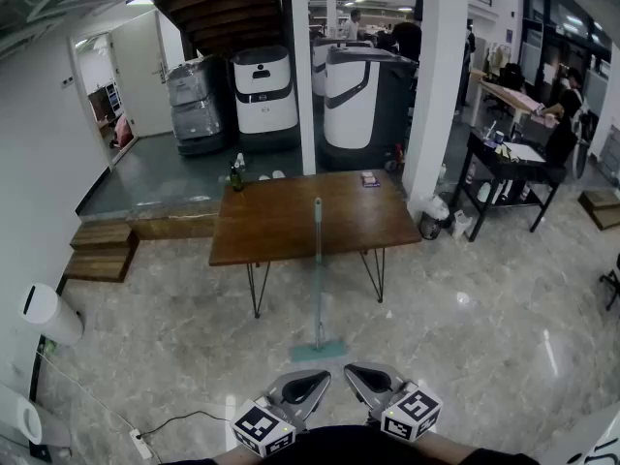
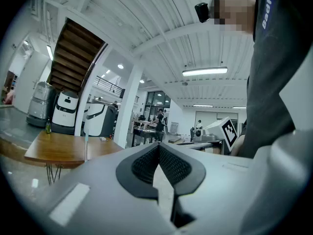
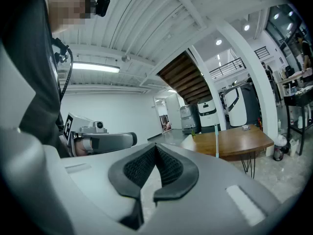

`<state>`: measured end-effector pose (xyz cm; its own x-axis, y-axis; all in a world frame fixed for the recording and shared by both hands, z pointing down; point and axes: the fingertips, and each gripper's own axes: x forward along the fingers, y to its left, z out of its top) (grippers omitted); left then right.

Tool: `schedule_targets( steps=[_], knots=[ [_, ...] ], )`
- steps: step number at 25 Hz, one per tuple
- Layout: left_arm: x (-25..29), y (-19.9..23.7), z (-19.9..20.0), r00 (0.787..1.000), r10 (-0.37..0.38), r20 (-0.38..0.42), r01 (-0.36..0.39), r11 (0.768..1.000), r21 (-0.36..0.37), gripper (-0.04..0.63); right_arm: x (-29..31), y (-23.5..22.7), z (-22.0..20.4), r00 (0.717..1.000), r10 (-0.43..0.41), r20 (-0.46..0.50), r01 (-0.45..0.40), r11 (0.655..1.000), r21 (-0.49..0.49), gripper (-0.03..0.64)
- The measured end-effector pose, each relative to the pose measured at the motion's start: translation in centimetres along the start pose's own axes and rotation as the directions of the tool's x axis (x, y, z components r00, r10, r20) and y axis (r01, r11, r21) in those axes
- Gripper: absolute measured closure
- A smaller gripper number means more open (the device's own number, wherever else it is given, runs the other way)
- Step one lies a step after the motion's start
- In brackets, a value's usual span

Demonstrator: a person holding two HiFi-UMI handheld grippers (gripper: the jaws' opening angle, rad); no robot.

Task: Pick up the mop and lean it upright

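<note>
Both left tongs (image 1: 308,387) and right tongs (image 1: 366,381) closed, empty — teal mop (image 1: 318,289) leans against brown wooden counter (image 1: 271,223) on glossy marble floor (image 1: 484,327)

My left claw (image 2: 159,151) is closed, pads meeting, nothing between them. Ahead-left there's a wooden worktop (image 2: 58,150), with the mop (image 2: 86,148) handle standing upright at its near edge and a small green bottle (image 2: 48,127) on the far end. Dark staircase (image 2: 73,58) overhead, white machines (image 2: 64,112) parked beneath it.
</note>
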<state>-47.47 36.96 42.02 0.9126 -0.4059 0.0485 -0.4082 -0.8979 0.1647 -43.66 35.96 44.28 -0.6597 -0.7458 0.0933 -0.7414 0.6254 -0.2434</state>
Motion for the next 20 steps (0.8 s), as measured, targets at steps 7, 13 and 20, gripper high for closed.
schedule_targets(
  steps=[7,13,20],
  knots=[
    [0.3,-0.4,0.2,1.000,-0.001,0.004,0.001,1.000,0.005,0.577,-0.4,-0.1,0.1,1.000,0.000,-0.004,0.000,1.000,0.002,0.614],
    [0.5,-0.4,0.1,1.000,-0.001,0.003,0.001,1.000,0.000,0.577,-0.6,-0.3,0.3,1.000,0.001,0.012,-0.002,1.000,0.019,0.614],
    [1.0,-0.8,-0.7,1.000,0.007,-0.002,-0.007,1.000,-0.018,0.577,-1.4,-1.0,-0.2,1.000,-0.010,0.023,0.010,0.999,0.040,0.612]
  ],
)
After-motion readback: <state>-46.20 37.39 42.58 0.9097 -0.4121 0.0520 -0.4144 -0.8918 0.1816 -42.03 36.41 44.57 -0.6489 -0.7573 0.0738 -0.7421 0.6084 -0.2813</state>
